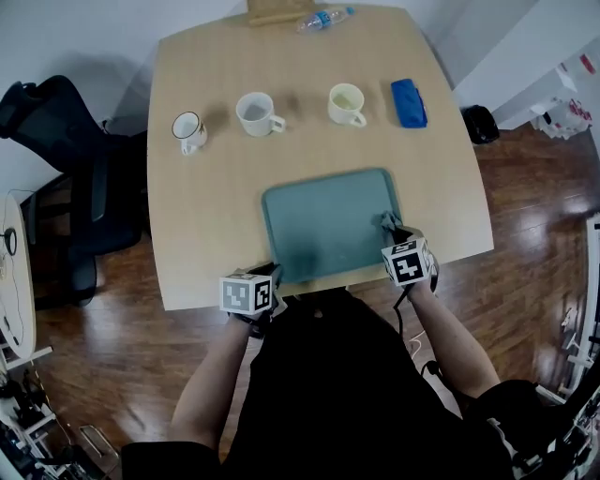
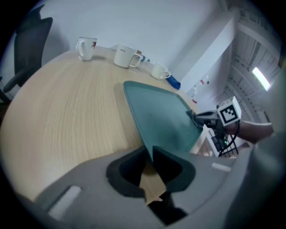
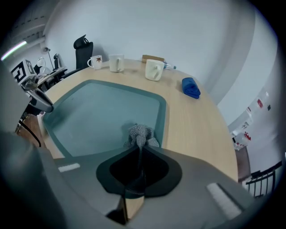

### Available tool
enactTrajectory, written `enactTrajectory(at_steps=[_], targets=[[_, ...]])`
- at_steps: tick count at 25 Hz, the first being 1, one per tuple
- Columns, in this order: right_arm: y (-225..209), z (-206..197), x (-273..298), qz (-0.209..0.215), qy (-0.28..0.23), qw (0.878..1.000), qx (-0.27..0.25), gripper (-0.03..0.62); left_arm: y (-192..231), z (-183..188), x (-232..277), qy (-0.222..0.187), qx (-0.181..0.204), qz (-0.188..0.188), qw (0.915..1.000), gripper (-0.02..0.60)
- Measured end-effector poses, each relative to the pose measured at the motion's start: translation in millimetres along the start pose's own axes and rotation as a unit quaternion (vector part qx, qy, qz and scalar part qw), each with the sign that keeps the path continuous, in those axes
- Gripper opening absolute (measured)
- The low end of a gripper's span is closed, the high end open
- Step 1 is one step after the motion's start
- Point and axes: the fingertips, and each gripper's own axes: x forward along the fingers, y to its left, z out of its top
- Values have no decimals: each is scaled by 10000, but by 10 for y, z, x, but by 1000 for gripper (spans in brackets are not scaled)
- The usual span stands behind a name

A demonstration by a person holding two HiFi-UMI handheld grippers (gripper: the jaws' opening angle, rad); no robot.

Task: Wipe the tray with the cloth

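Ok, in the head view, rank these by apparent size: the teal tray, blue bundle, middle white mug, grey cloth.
1. teal tray
2. middle white mug and blue bundle: they look about alike, so not ranked apart
3. grey cloth, only partly showing

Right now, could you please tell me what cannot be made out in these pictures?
Wooden object, head view: cut off by the top edge.
Cloth, head view: mostly hidden by the right gripper.
Tray near-left corner, left gripper view: covered by the left gripper.
Leftmost mug print: too small everywhere.
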Motion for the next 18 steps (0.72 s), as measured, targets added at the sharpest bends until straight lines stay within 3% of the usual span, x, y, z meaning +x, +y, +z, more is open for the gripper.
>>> enactTrajectory(at_steps=[4, 8, 14, 18], targets=[[553, 13, -33, 452, -30, 9989, 108, 28, 15, 7, -23, -105, -90, -56, 9999, 55], [1428, 267, -65, 1179, -167, 9915, -523, 28, 71, 34, -75, -243, -154, 85, 9996, 54], [2570, 628, -106, 2100, -238, 9702, -1189, 28, 57, 20, -46, -233, -137, -136, 9995, 54], [2818, 649, -123, 2346, -228, 9588, -1586, 28, 100, 4, -47, -256, -112, -103, 9996, 54]])
